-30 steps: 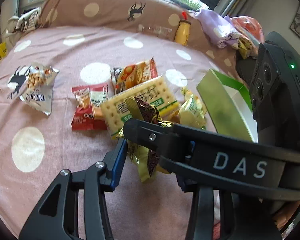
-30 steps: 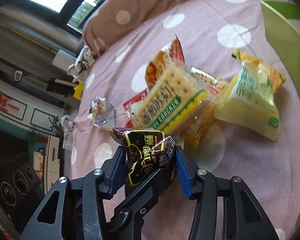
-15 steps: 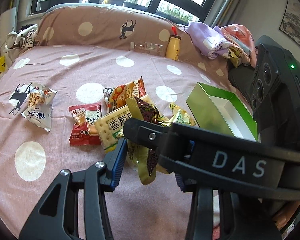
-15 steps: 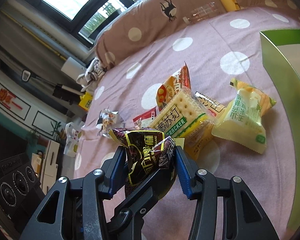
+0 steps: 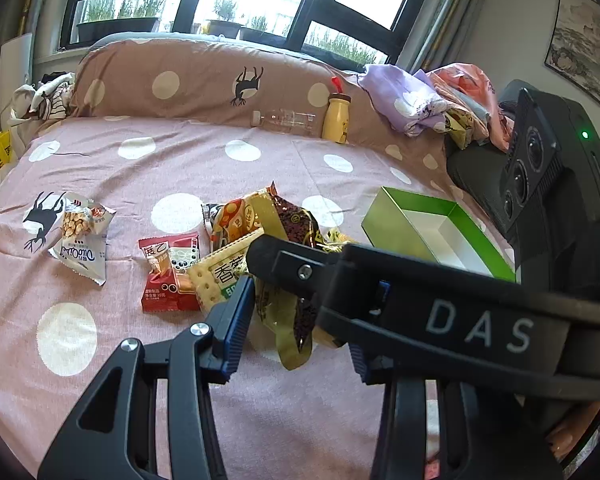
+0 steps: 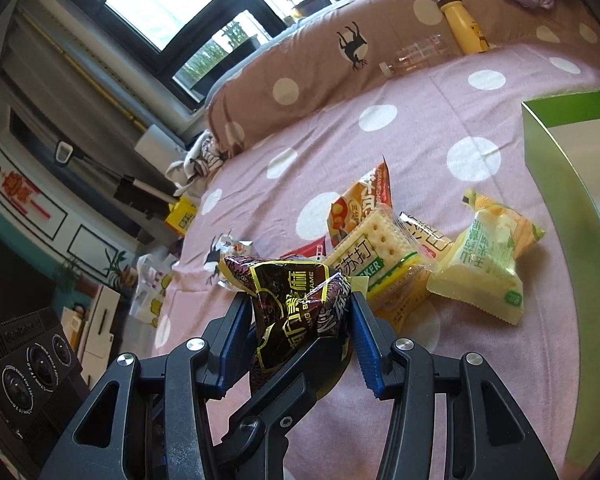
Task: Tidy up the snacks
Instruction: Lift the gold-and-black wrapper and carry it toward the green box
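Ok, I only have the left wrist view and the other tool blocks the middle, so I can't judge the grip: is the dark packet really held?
Observer: Yes. The right tool is shut on the dark packet, with a blue pad pressing each side.
Operator: Is anything lying between it and the box?
Observer: A pale yellow pack lies flat on the bed, between the cracker pack and the wall of the green box.
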Motion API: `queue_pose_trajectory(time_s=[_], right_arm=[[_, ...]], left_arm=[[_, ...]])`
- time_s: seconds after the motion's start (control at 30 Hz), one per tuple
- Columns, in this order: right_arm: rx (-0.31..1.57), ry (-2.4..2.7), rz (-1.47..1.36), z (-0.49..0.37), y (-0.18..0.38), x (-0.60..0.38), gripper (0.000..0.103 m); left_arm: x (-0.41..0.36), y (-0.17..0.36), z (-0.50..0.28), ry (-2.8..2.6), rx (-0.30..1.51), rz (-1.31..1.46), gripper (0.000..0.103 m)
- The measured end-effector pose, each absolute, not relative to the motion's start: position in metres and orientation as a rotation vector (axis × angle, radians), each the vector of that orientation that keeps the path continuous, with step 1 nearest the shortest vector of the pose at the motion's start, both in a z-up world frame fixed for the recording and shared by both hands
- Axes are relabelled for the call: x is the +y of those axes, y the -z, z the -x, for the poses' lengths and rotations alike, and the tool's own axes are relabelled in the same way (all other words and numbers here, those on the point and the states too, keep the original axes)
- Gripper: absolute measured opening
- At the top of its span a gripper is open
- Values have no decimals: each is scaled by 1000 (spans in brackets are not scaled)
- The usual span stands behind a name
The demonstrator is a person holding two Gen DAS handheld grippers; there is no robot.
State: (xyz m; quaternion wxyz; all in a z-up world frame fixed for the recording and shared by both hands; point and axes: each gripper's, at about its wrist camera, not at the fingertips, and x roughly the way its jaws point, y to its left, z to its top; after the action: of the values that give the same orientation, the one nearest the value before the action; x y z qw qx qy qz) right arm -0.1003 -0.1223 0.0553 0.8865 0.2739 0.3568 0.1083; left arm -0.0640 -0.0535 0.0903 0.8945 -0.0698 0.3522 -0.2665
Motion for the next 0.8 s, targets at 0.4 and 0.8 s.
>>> queue_pose_trajectory(time_s=[0.4, 0.8], right_arm=[[680, -212, -566, 114, -66, -125, 52], [613, -160, -567, 128, -80, -139, 52]], left_arm=[[-56, -101, 70, 578, 675, 133, 42], [-71, -114, 75, 640, 634, 106, 42]])
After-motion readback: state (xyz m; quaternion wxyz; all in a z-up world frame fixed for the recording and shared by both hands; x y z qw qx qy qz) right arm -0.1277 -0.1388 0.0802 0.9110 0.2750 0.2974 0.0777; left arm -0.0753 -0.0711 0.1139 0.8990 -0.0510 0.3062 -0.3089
